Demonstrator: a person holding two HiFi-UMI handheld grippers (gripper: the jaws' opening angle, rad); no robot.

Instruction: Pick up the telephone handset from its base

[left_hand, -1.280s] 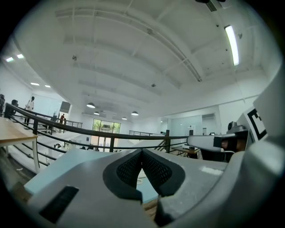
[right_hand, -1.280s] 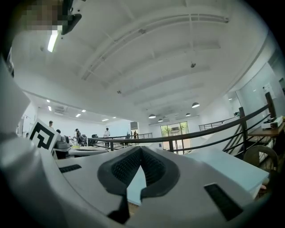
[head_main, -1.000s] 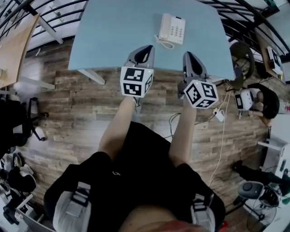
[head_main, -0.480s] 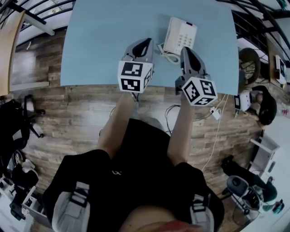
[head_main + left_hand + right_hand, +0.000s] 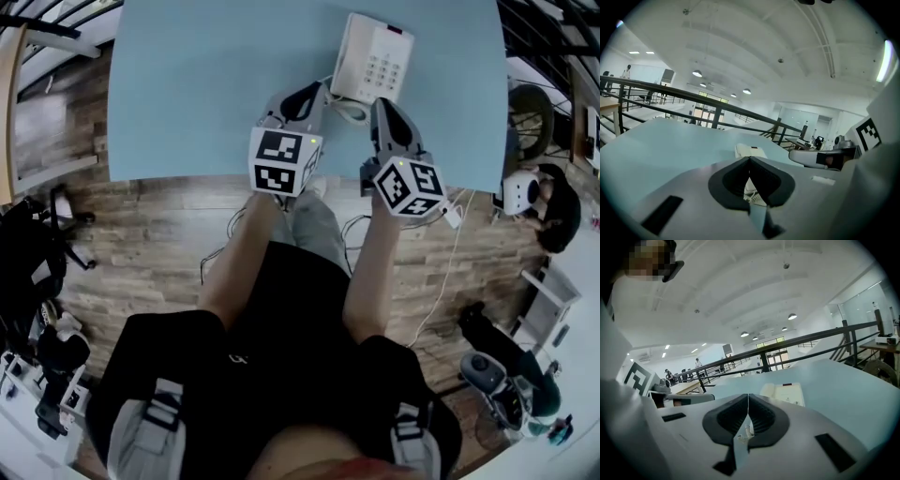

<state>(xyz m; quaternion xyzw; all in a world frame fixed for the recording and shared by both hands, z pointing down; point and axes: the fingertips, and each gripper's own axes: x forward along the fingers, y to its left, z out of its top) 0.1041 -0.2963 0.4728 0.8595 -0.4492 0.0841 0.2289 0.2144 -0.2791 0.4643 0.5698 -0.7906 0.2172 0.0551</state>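
A white telephone [image 5: 375,58] lies on the light blue table [image 5: 206,84], its handset [image 5: 346,54] resting along the base's left side, and a coiled cord [image 5: 349,111] curls at its near edge. My left gripper [image 5: 312,91] is shut and empty, its tips just left of the cord. My right gripper [image 5: 382,103] is shut and empty, its tips at the phone's near edge. In the left gripper view the jaws [image 5: 750,159] meet, with the telephone [image 5: 750,151] straight ahead. In the right gripper view the closed jaws [image 5: 748,395] point just left of the telephone [image 5: 785,393].
The table's near edge [image 5: 187,174] runs under both grippers' marker cubes. Wooden floor with white cables and a power strip [image 5: 453,216] lies below. Black chairs [image 5: 530,108] stand at the right. A dark railing [image 5: 670,101] runs behind the table.
Both grippers have moved forward from short of the table edge to over the table, right up to the telephone. Both have stayed shut.
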